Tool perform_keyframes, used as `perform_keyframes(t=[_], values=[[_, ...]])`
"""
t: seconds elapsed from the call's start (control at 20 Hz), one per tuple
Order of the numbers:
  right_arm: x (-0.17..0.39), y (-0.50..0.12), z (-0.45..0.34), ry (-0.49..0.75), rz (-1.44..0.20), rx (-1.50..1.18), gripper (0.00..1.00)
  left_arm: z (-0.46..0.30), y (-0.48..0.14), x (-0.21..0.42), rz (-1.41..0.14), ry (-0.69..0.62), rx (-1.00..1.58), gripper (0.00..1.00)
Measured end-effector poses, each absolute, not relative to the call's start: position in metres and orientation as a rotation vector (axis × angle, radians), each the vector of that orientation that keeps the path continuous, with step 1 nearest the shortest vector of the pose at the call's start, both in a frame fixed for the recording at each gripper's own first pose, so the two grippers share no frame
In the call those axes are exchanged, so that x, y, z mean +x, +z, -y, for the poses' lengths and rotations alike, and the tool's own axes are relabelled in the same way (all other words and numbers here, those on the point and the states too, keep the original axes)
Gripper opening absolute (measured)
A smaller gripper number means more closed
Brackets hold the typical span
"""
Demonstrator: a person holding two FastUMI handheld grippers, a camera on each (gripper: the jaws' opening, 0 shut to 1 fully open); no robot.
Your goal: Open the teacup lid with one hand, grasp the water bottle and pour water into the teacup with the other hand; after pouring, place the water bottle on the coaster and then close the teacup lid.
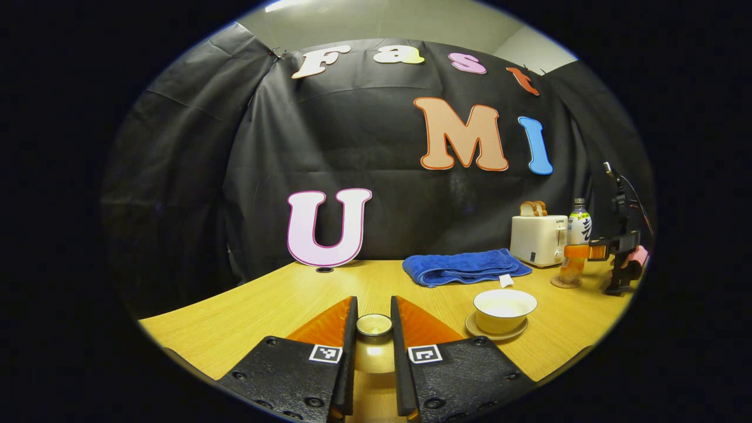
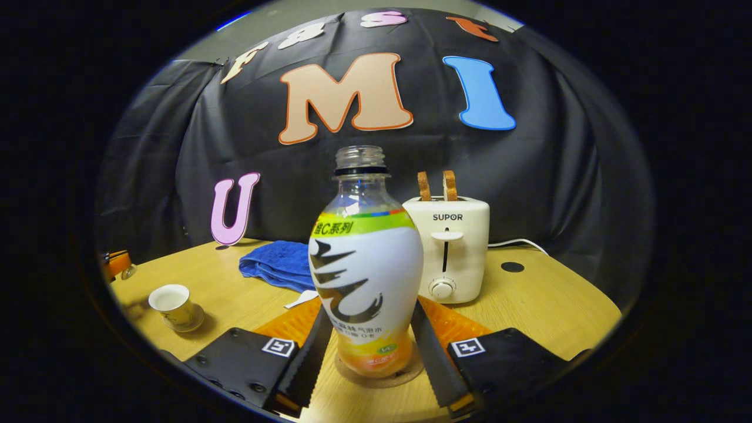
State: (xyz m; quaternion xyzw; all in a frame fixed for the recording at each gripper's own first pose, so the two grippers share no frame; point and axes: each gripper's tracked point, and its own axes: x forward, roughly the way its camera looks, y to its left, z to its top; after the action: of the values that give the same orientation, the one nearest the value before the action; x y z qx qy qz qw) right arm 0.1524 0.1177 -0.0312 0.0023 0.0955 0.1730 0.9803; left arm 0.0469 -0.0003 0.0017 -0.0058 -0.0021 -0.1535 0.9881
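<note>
One wooden table [image 1: 247,305], black-draped walls

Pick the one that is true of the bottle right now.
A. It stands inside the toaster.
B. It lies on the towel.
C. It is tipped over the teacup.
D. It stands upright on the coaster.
D: in the right gripper view the bottle stands upright with its base on the round coaster, between the right gripper's fingers, well apart from the teacup.

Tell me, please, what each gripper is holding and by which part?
The left gripper grips the teacup lid by its knob. The right gripper's jaws flank the water bottle's lower body on the coaster; whether they press is unclear.
</note>
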Motion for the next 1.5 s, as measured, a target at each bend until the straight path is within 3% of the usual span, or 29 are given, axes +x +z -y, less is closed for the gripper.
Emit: perform_keyframes(t=[0.1, 0.15, 0.2, 0.3, 0.4, 0.45, 0.55, 0.65, 0.7, 0.8, 0.85, 0.9, 0.95, 1.1, 1.15, 1.25, 1.3, 1.5], values=[[0.151, -0.029, -0.117, 0.351, -0.187, 0.021, 0.94, 0.000, 0.002, 0.048, 0.004, -0.308, -0.012, 0.26], [0.150, -0.029, -0.115, 0.348, -0.184, 0.030, 0.84, 0.000, 0.001, 0.048, 0.004, -0.308, -0.012, 0.26], [0.148, -0.030, -0.113, 0.343, -0.189, 0.028, 0.94, 0.000, 0.001, 0.047, 0.004, -0.308, -0.012, 0.26], [0.143, -0.028, -0.109, 0.337, -0.176, 0.029, 0.89, 0.001, 0.001, 0.047, 0.004, -0.310, -0.012, 0.26], [0.135, -0.023, -0.105, 0.331, -0.151, 0.033, 0.92, 0.001, 0.001, 0.046, 0.004, -0.314, -0.012, 0.26], [0.130, -0.020, -0.104, 0.331, -0.135, 0.034, 0.85, 0.001, 0.001, 0.046, 0.004, -0.316, -0.012, 0.26], [0.115, -0.014, -0.103, 0.336, -0.102, 0.026, 0.93, 0.002, 0.001, 0.046, 0.005, -0.319, -0.011, 0.26], [0.098, -0.010, -0.105, 0.348, -0.075, 0.015, 0.85, 0.002, 0.001, 0.046, 0.005, -0.320, -0.011, 0.26], [0.090, -0.007, -0.105, 0.350, -0.057, 0.011, 0.93, 0.002, 0.002, 0.046, 0.005, -0.319, -0.011, 0.26], [0.074, -0.002, -0.102, 0.338, -0.027, 0.012, 0.89, 0.004, 0.001, 0.047, 0.003, -0.324, -0.012, 0.26], [0.068, -0.001, -0.099, 0.330, -0.028, 0.008, 0.84, 0.008, 0.001, 0.047, 0.004, -0.338, -0.012, 0.25], [0.060, -0.002, -0.097, 0.330, -0.025, 0.009, 0.92, 0.015, 0.001, 0.047, 0.004, -0.361, -0.012, 0.25], [0.055, -0.001, -0.094, 0.321, -0.024, 0.010, 0.84, 0.021, 0.002, 0.046, 0.006, -0.387, -0.014, 0.25], [0.046, 0.000, -0.081, 0.286, -0.020, 0.010, 0.89, 0.037, 0.000, 0.046, 0.005, -0.455, -0.016, 0.26], [0.045, 0.001, -0.078, 0.280, -0.020, 0.009, 0.84, 0.046, -0.001, 0.048, 0.004, -0.475, -0.018, 0.26], [0.042, 0.001, -0.075, 0.263, -0.019, 0.009, 0.88, 0.063, 0.000, 0.052, 0.004, -0.522, -0.019, 0.26], [0.041, 0.001, -0.073, 0.258, -0.019, 0.008, 0.84, 0.071, 0.001, 0.053, 0.006, -0.548, -0.022, 0.26], [0.035, 0.003, -0.069, 0.255, -0.019, 0.009, 0.86, 0.104, 0.002, 0.054, 0.006, -0.648, -0.024, 0.26]])
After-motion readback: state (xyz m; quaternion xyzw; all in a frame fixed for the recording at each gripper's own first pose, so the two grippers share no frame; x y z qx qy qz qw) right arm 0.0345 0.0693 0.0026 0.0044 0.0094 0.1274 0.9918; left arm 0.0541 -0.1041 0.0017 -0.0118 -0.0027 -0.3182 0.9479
